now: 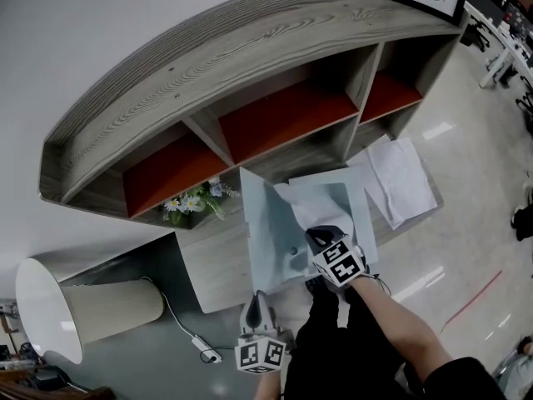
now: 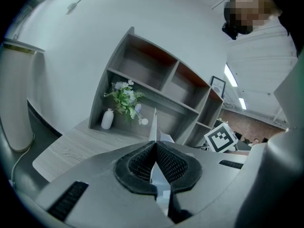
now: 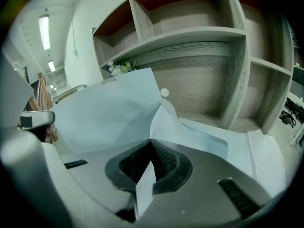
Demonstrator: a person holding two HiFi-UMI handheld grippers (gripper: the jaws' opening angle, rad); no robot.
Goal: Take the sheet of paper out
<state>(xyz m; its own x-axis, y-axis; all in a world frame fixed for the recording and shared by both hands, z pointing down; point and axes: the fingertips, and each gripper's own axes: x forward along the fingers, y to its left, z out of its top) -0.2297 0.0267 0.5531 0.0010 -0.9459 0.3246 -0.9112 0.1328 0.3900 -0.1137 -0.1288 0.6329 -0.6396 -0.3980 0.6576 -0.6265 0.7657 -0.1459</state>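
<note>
Grey wood-grain shelf with red backs; pale blue folder; white sheet of paper.

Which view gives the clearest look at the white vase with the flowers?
The left gripper view: the white vase stands side-on on the tabletop, flowers above it. The head view shows only the flowers from above; the right gripper view shows just some blooms over a folder flap.
</note>
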